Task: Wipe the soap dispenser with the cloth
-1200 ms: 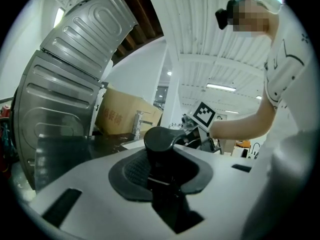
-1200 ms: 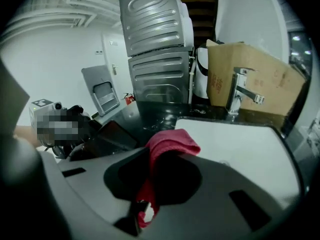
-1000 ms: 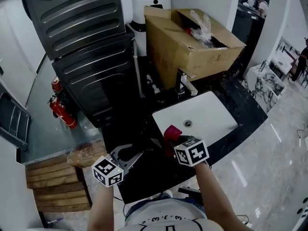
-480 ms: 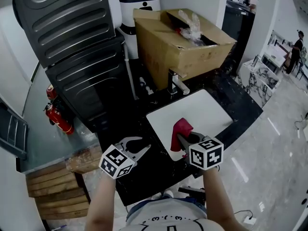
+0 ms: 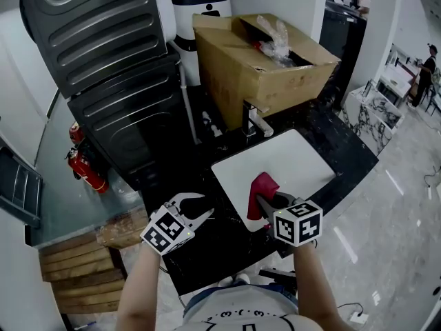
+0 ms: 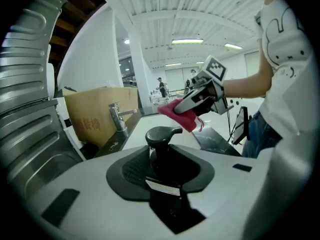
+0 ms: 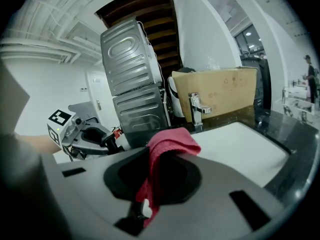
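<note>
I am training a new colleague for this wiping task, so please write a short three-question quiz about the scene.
1. True or false: the red cloth lies in the white sink.
2. Which hand-held gripper has the black soap dispenser between its jaws? A) left B) right C) neither
3. Fill in: behind the faucet stands a cardboard ____.
Key: 1 false, the right hand-held gripper grips it. 2 A, the left hand-held gripper; its jaws have just been opening slightly, dispenser between them. 3 box.
</note>
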